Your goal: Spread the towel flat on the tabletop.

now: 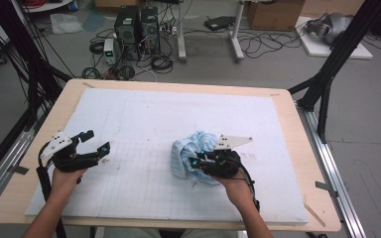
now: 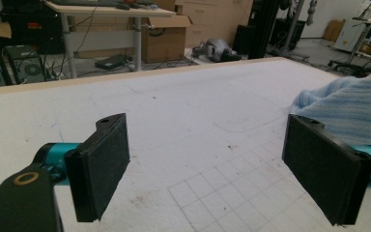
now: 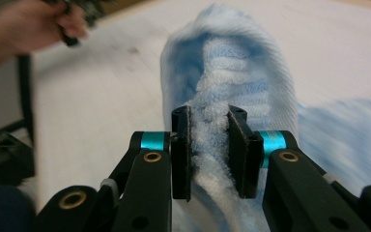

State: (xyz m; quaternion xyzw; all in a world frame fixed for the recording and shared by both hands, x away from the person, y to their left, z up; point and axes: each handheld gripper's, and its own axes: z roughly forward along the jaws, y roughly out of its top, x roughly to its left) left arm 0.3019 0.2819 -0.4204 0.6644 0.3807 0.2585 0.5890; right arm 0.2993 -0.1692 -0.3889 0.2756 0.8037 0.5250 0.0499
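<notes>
A light blue striped towel (image 1: 191, 151) lies bunched up near the middle of the white foam mat (image 1: 144, 114). My right gripper (image 1: 202, 157) is shut on a fold of the towel (image 3: 232, 77), which is pinched between its two black pads (image 3: 181, 152). My left gripper (image 1: 94, 141) hovers over the mat's left side, well apart from the cloth, with its jaws wide open and nothing between the pads (image 2: 101, 166). In the left gripper view the towel (image 2: 352, 104) shows at the right edge, behind the right pad.
The mat covers a wooden table (image 1: 297, 148) with bare edges all round. Beyond the far edge the floor holds computer towers (image 1: 136, 29), cables and desk legs (image 1: 235, 34). Black frame posts (image 1: 337, 54) stand at both sides.
</notes>
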